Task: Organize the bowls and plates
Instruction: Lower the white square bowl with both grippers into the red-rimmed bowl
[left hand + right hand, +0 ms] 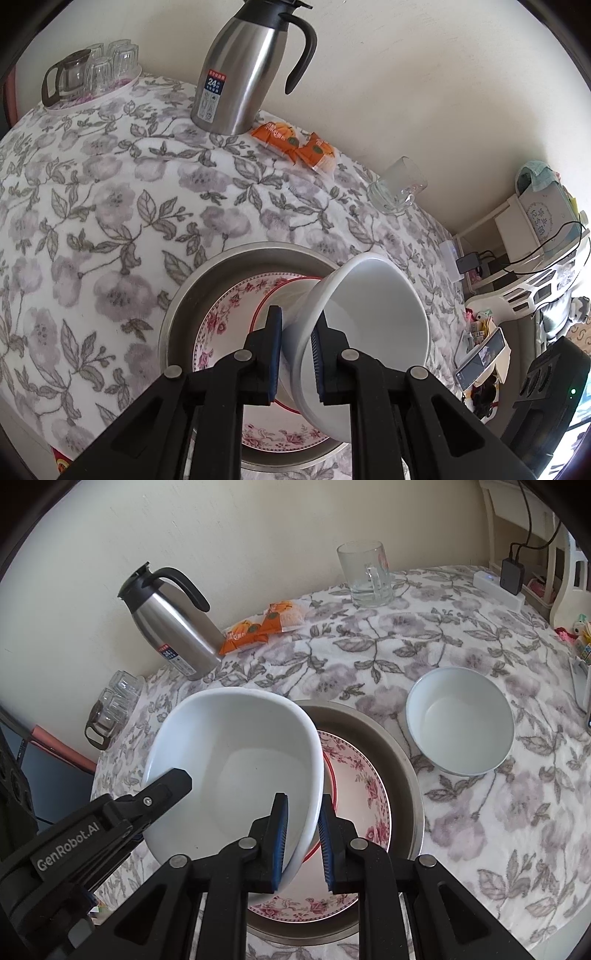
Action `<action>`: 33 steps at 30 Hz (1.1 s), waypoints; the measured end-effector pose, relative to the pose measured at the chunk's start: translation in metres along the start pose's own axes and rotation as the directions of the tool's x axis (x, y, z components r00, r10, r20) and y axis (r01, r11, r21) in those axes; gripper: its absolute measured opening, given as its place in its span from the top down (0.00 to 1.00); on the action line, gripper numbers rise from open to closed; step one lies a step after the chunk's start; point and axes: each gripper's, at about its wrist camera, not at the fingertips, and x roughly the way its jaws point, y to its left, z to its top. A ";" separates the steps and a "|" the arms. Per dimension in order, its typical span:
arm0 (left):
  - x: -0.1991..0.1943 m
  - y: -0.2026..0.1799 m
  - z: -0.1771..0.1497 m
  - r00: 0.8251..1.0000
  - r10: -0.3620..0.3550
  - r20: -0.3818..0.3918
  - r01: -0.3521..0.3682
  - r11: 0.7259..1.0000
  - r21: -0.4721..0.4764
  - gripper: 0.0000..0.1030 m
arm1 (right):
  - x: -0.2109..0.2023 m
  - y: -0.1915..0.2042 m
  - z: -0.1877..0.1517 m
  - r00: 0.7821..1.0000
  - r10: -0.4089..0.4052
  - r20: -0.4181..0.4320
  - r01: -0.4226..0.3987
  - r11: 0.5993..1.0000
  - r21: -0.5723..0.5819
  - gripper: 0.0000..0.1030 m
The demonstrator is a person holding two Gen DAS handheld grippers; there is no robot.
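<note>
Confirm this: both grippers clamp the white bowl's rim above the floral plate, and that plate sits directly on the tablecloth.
Wrong on one point: the floral plate sits inside a metal basin, not directly on the tablecloth. The right wrist view shows it. Both grippers do clamp the white bowl.

Home dining rm, floral tablecloth, thermos

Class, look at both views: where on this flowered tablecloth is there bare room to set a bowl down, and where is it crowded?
Free: the cloth between the second white bowl, the glass mug and the snack packets; also the wide stretch left of the metal tray, in front of the thermos. Crowded: the tray itself, holding the floral plate, with both grippers holding the white bowl above it.
</note>
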 end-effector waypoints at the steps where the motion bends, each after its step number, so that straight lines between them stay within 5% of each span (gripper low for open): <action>1: 0.001 0.001 0.000 1.000 0.001 -0.003 -0.001 1.000 -0.001 0.86 | 0.001 0.000 0.000 1.000 -0.001 -0.002 0.001 1.000 0.000 0.83; 33: 0.024 0.019 0.001 0.998 0.001 -0.067 -0.006 0.998 -0.068 0.86 | 0.010 -0.004 0.002 1.000 -0.010 -0.024 0.010 1.000 0.017 0.78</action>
